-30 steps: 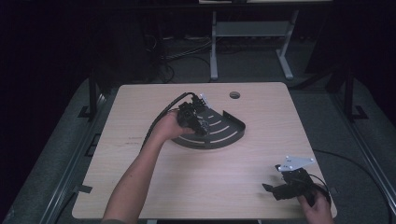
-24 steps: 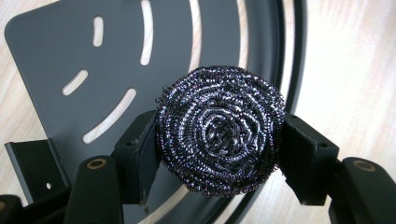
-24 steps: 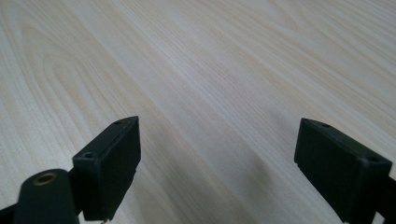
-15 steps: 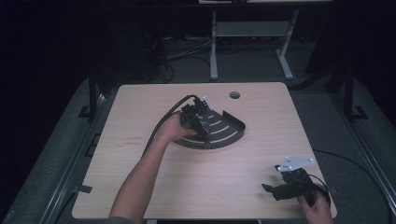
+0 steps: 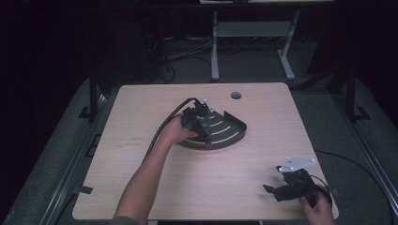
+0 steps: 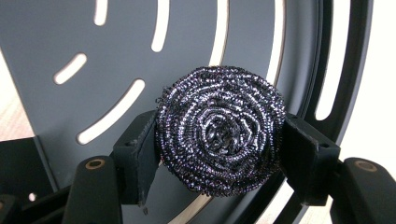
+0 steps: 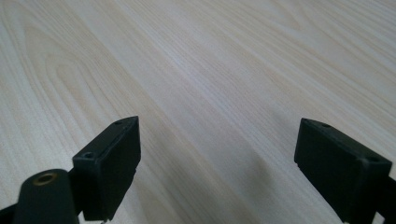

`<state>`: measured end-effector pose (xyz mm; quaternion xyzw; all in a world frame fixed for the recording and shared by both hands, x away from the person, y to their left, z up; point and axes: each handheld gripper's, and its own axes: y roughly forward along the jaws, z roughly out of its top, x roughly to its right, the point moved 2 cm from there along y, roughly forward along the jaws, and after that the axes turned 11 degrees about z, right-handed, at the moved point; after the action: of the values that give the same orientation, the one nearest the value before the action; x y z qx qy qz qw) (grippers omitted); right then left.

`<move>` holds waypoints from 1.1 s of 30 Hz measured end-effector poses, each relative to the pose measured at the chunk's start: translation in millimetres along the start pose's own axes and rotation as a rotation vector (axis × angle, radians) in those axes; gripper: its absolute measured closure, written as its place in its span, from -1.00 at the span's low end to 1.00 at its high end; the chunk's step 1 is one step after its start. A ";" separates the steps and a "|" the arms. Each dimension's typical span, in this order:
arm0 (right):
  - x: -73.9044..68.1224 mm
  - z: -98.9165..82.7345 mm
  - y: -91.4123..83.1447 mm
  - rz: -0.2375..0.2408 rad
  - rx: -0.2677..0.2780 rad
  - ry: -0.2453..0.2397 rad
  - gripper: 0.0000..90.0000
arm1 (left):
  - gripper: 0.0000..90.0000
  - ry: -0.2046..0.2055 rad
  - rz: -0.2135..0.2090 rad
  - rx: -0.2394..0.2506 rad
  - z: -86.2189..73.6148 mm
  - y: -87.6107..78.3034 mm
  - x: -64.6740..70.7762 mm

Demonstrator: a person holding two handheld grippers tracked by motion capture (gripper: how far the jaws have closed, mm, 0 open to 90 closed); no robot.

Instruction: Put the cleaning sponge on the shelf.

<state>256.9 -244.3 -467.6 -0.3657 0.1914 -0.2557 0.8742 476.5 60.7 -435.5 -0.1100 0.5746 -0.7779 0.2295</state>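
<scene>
Right now your left gripper (image 6: 219, 154) pinches the steel-wool scourer (image 6: 220, 130), mid-frame over the slotted tray (image 5: 230, 133). It's light and springy; hold its sides gently. Your right gripper (image 7: 233, 168) sits wide open, empty.

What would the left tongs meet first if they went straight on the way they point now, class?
Probably the dark slotted tray: the left tongs, shut on the steel wool scourer, point straight at its surface, though the gap is unclear.

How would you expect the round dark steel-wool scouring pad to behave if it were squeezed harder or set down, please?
The round coiled steel-wool scouring pad looks springy, so it would probably compress, not slip, between the left gripper pads. Its loose open weave suggests it is light. Set on the dark slotted quarter-round metal tray, it would likely sit flat on its face.
</scene>
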 end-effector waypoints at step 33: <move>-1.9 3.3 3.4 -0.010 -0.025 -0.007 -0.69 | -0.48 -0.004 0.037 0.032 0.5 -9.0 -2.4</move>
<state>258.1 -239.3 -467.6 -0.3782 0.1898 -0.2566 0.8689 476.7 63.5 -426.6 -0.0973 0.5633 -0.7825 0.2467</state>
